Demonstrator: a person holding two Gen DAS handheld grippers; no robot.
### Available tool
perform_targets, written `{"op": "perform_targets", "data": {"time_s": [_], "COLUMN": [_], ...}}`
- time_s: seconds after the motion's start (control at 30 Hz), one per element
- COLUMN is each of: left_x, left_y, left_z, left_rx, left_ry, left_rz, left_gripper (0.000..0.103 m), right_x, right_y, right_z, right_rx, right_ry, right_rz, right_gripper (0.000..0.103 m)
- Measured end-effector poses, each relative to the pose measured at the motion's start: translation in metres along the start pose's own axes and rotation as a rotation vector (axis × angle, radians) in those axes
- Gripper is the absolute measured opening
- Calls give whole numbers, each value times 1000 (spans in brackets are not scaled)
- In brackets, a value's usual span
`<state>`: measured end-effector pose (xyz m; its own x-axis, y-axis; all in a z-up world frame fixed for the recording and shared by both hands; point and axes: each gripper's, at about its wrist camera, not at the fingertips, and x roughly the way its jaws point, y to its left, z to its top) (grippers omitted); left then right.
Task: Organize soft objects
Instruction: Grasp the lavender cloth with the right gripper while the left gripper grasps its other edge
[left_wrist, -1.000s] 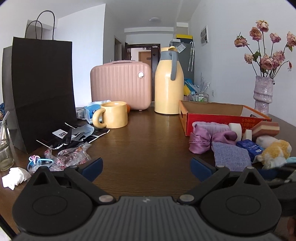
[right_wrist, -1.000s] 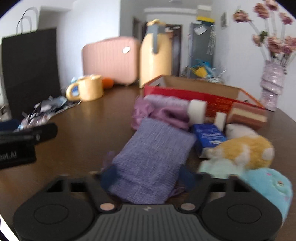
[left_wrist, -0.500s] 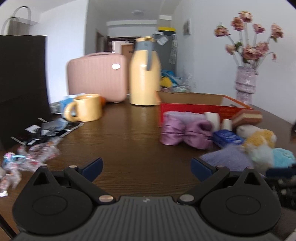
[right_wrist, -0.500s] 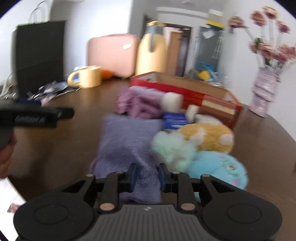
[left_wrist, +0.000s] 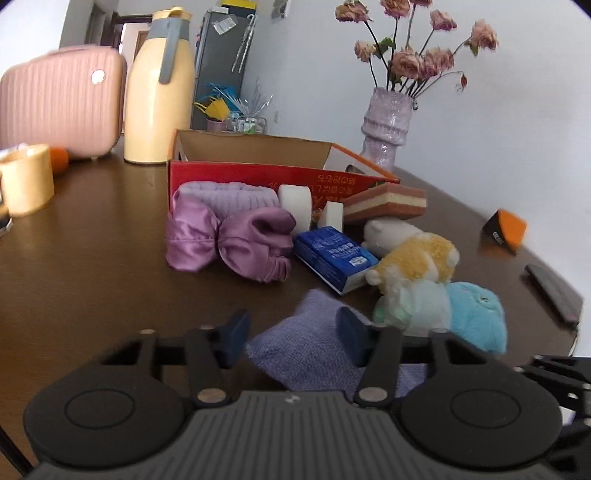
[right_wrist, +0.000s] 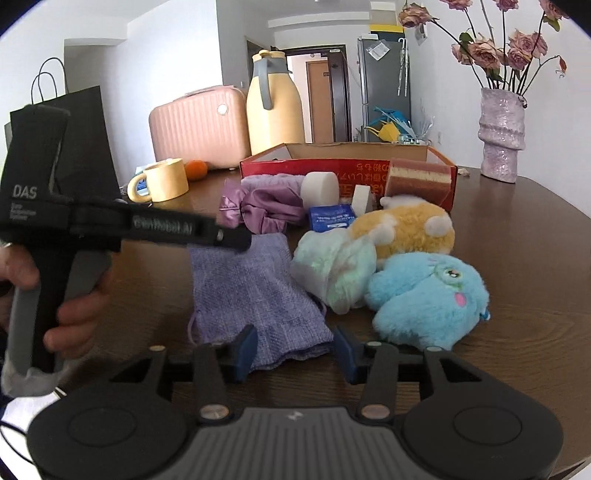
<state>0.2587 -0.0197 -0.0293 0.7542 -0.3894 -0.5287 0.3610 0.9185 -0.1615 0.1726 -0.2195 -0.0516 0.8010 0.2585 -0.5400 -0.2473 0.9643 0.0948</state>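
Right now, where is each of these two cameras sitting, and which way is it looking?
Left wrist: rides the left gripper, looking forward across the table at the purple cloth between its fingers; the right gripper's edge shows lower right.
Right wrist: rides the right gripper, facing the cloth's near end; the left gripper and the hand holding it show at left.
Both share: the cloth, blue plush, red box, yellow jug.

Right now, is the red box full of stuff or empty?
Cannot tell fully. The red box is open-topped, and the inside walls that show are bare; its floor is hidden. The soft things lie outside, in front of it.
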Motion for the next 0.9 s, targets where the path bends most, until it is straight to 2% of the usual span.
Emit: {"op": "perform_targets", "data": {"time_s": [0.07,0.2,0.23,0.33,0.43,0.53,0.6,0.63,0.7,0.73,0.87,0.9], "left_x": [-3,-31,-39,-57,-70,-68,-55,-47,-33,-28,-31,-33], "left_y": [3,4,2,-3,3,12,17,19,20,21,19,16], "left_z": [-8,-27,-34,-52,-50,-37,-28,-26,-25,-27,-31,-32], "left_rx": [-26,-69,-76,-93,-118,-148,-142,-139,-133,-144,-165,-153], "left_ry": [1,11,15,37,-13,-85,-75,-59,-24,-12,-2,2], "left_rz": [-20,7,15,3,9,44,52,45,24,6,-54,-57], "left_gripper": [30,30,33,52,70,69,60,51,46,39,17,15], "right_x": [6,14,15,15,14,13,14,13,15,17,25,26], "right_y": [2,-3,-5,-11,-17,-20,-21,-20,-19,-19,-16,-12], "right_z": [1,6,7,11,15,16,14,13,12,11,7,6], "right_rx": [-28,-45,-35,18,91,146,167,173,180,183,179,151], "right_ry": [-1,-18,-20,-34,-45,-59,-53,-50,-47,-47,-38,-38], "right_rz": [-33,-101,-98,-58,-21,17,26,28,29,25,9,-4], "right_gripper": [44,43,43,44,44,44,44,45,45,45,43,40]}}
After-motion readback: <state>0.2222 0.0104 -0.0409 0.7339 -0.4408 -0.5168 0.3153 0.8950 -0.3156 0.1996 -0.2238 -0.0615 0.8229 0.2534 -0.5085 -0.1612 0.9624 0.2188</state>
